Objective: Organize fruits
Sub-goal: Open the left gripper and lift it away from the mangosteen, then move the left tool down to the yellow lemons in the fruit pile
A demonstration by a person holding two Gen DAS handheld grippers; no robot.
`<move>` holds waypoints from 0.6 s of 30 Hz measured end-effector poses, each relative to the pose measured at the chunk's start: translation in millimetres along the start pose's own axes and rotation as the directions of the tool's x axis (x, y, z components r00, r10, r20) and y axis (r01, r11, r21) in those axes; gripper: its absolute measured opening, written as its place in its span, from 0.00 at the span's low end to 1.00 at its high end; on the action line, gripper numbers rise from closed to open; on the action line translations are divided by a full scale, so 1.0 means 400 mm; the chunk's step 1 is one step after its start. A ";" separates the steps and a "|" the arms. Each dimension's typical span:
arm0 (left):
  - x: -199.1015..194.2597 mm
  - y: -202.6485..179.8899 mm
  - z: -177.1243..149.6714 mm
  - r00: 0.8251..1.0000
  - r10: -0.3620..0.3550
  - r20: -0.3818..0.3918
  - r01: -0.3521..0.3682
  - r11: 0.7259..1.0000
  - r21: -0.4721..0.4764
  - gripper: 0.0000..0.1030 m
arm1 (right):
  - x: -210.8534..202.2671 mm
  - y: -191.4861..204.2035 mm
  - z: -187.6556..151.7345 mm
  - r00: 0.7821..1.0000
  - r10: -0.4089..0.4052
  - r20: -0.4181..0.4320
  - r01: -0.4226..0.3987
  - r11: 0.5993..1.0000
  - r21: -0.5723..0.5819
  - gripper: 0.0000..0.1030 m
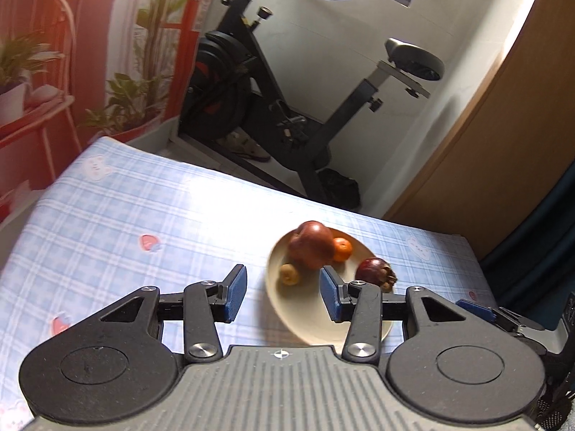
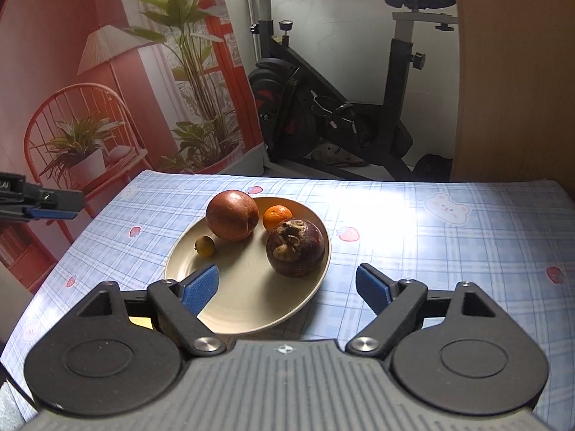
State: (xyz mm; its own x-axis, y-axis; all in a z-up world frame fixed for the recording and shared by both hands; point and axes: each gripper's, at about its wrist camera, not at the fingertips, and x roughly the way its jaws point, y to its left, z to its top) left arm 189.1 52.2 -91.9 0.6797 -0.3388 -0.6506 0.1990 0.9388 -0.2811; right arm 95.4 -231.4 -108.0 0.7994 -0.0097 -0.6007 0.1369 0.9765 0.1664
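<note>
1. We have both tongs spread wide and empty: the left tongs (image 1: 284, 294) hang over the near-left rim of the plate (image 1: 287, 309), and the right tongs (image 2: 287, 287) sit low over the plate's near edge.
2. All the fruit we can see lies on the plate (image 2: 251, 287), which rests on the checked desk (image 2: 449, 251): a large russet fruit (image 2: 233, 214) at the back, a small orange (image 2: 276, 215) just beside it, a dark mangosteen (image 2: 296, 246) toward the right rim, and a tiny yellow-brown fruit (image 2: 205, 246) on the left.
3. The round fruits could roll if we nudge them sideways; the mangosteen sits close to the rim and might tip over it onto the desk.
4. The tiny fruit is a poor fit for wide pads; we judge it could squirt out as we close.
5. Pressing a pad on the plate's edge could tilt it and spill the fruit.
6. The left view is blurred, so aiming from it risks a miss.
7. Both tongs crowd the same plate and could collide.
</note>
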 end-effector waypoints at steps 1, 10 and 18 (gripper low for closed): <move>-0.026 0.016 -0.007 1.000 0.019 0.010 -0.019 1.000 -0.011 0.50 | -0.013 0.012 -0.008 1.000 -0.009 0.010 0.009 1.000 0.002 0.83; -0.198 0.119 -0.056 0.979 0.186 0.087 -0.182 0.982 -0.046 0.52 | -0.080 0.087 -0.092 0.997 -0.050 0.065 0.047 0.998 0.040 0.84; -0.225 0.121 -0.110 0.962 0.242 0.128 -0.237 0.970 -0.050 0.52 | -0.070 0.123 -0.151 0.999 -0.042 0.008 0.041 0.999 0.032 0.83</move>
State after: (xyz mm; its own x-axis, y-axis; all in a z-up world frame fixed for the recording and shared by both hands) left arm 106.6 125.4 -78.1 0.7923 -0.0911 -0.6034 -0.0033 0.9881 -0.1536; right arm 44.2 -169.9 -130.2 0.7980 -0.0520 -0.6005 0.1882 0.9680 0.1662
